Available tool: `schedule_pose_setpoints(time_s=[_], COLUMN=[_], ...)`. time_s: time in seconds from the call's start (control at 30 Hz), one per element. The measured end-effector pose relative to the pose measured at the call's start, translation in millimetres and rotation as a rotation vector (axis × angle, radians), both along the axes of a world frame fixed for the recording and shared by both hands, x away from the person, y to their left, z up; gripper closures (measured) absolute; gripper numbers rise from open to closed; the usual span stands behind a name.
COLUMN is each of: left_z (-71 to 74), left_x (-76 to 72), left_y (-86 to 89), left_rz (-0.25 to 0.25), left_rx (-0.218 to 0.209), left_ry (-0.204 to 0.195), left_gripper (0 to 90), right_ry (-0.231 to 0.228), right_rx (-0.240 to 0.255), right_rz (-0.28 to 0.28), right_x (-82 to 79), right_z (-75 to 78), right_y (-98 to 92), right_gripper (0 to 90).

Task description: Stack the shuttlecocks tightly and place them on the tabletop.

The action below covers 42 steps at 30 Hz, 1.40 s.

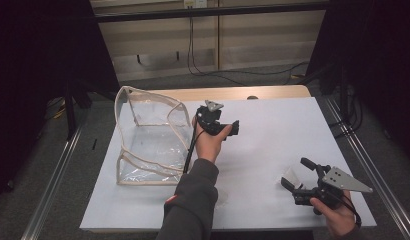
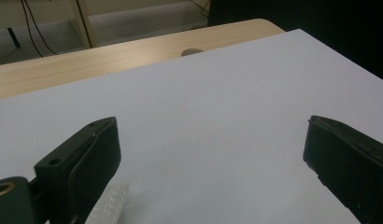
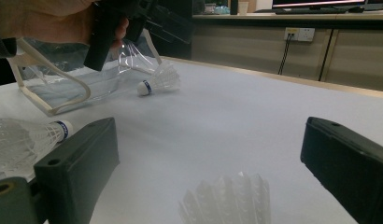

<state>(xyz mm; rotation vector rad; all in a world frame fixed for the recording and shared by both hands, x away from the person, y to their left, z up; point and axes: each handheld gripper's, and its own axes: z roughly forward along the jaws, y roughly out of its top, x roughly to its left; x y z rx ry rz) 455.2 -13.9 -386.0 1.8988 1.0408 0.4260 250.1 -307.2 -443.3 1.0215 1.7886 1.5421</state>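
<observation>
High view: white table top (image 1: 273, 130), wooden strip along its far edge. A clear plastic bag (image 1: 148, 140) with cream piping stands on the left part of the table, mouth slumped open.

Left gripper (image 1: 232, 129): held above mid-table, just right of the bag, grey plate on top, cable hanging down past the dark sleeve (image 1: 190, 200). In the left gripper view (image 2: 210, 149) its jaws stand wide apart with bare table between them; nothing is pinched. A scrap of white feathering (image 2: 108, 205) shows at the bottom edge beside the left-hand jaw; which shuttlecock it belongs to, cannot tell.

Right gripper (image 1: 295, 175): low over the near right corner of the table, pointed left. Jaws spread wide, a shuttlecock (image 1: 293, 175) between them in the high view. In the right gripper view (image 3: 210, 154) the feather skirt of that shuttlecock (image 3: 227, 198) sits between the jaws at the near edge, blurred; contact with either jaw cannot be told.

Other items, right gripper view: a second shuttlecock (image 3: 28, 135) lies just outside the left-hand jaw, cork with a blue band towards the jaw. A third shuttlecock (image 3: 159, 81) lies farther off on the table, just beside the bag's mouth, cork also blue-banded. The other hand with its gripper hangs above the bag.
</observation>
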Motion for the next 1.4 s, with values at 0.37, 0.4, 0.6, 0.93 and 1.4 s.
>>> schedule_pose_setpoints(time_s=[0.37, 0.4, 0.6, 0.93, 1.4], left_z=[-2.7, -3.1, -7.9, -10.1, -12.6], left_x=[-8.1, -8.6, -6.3, 6.3, 27.9], left_y=[-12.6, -14.6, -19.2, -12.4, -7.1], left_rz=[-0.014, -0.022, -0.026, 0.016, 0.079], left_rx=[0.01, 0.005, 0.005, 0.024, 0.079], left_ry=[0.024, 0.023, 0.04, 0.034, 0.04], left_gripper=[3.7, 3.6, 3.7, 3.9, 4.0], right_ry=[-0.001, -0.002, -0.008, -0.003, -0.002], right_rx=[0.0, 0.0, -0.002, 0.003, 0.005], right_rz=[0.0, 0.0, -0.001, 0.002, 0.0], right_x=[0.0, 0.0, 0.0, -0.2, -0.3], right_z=[0.1, 0.0, 0.0, 0.0, 0.0], right_y=[-0.1, 0.0, -0.7, -1.0, -1.5], right_gripper=[3.7, 3.7, 3.7, 3.7, 3.8])
